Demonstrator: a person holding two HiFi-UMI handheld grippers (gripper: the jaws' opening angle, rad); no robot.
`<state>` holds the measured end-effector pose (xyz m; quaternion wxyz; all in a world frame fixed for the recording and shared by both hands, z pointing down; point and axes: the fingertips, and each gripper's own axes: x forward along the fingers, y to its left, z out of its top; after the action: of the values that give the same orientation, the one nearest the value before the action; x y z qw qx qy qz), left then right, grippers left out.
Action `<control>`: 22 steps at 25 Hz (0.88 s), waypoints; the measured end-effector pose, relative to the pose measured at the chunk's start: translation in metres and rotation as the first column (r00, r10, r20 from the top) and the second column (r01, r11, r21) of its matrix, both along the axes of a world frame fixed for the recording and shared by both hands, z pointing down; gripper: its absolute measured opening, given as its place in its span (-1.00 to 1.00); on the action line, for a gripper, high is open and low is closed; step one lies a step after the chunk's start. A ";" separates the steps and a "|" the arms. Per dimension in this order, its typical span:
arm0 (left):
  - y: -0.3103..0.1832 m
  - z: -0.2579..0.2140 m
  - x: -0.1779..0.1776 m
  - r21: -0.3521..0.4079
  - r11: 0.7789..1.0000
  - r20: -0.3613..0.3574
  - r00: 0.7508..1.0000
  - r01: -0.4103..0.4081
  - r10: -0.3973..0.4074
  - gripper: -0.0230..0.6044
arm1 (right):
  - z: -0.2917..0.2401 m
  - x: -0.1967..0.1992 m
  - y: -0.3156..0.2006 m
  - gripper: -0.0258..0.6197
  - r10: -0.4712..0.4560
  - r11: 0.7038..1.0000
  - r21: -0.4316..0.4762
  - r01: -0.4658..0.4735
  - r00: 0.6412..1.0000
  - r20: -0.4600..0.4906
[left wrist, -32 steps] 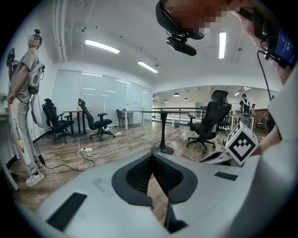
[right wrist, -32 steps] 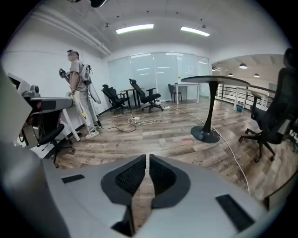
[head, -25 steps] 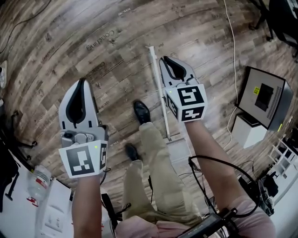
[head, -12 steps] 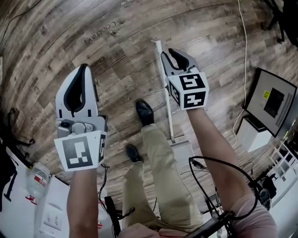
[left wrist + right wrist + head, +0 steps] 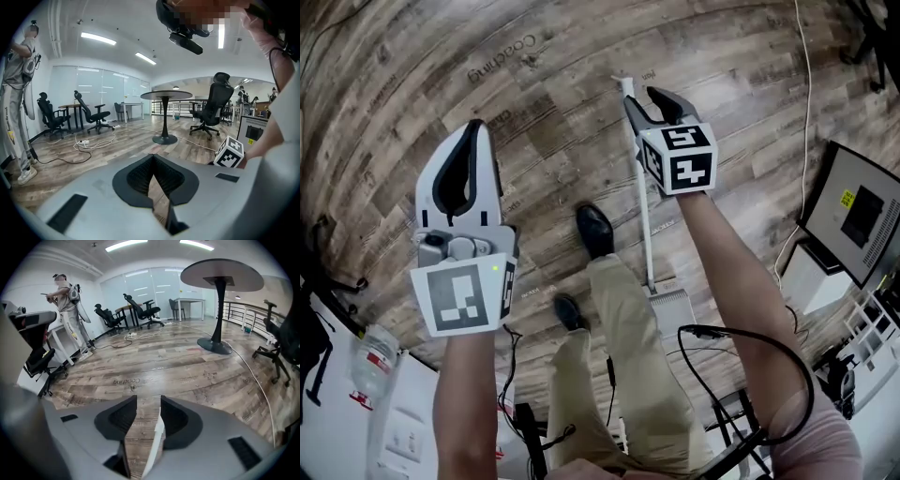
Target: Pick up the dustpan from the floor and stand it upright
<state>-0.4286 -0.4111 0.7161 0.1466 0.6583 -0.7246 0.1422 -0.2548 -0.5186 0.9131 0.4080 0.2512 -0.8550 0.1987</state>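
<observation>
Right hand-held gripper (image 5: 654,97) nearer dustpan (image 5: 645,234) top

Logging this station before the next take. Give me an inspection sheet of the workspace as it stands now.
Surface: wood-plank floor, lettering printed on one plank.
Job's things: dustpan by the person's feet; its long white handle runs up between the right gripper's jaws.
Clutter: plastic bottle at lower left.
Grippers: left gripper shut, empty; right gripper open, handle against one jaw.
Cables: white cable on the floor; black cable looped by the right arm.
Surroundings: pedestal table, office chairs, a standing person.
</observation>
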 end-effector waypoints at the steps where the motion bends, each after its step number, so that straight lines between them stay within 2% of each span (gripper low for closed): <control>1: 0.000 0.003 0.001 -0.001 1.000 -0.001 1.000 -0.002 0.002 -0.90 | 0.006 -0.001 0.000 -0.43 -0.002 1.000 -0.003 0.002 1.000 -0.006; 22: -0.011 0.047 -0.013 0.001 1.000 -0.001 1.000 -0.026 0.026 -0.90 | 0.104 0.006 -0.007 -0.35 0.001 0.996 -0.087 -0.012 0.992 -0.127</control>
<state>-0.4418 -0.4224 0.7634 0.1448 0.6678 -0.7159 0.1435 -0.2485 -0.5258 1.0174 0.4716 0.2480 -0.8168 0.2212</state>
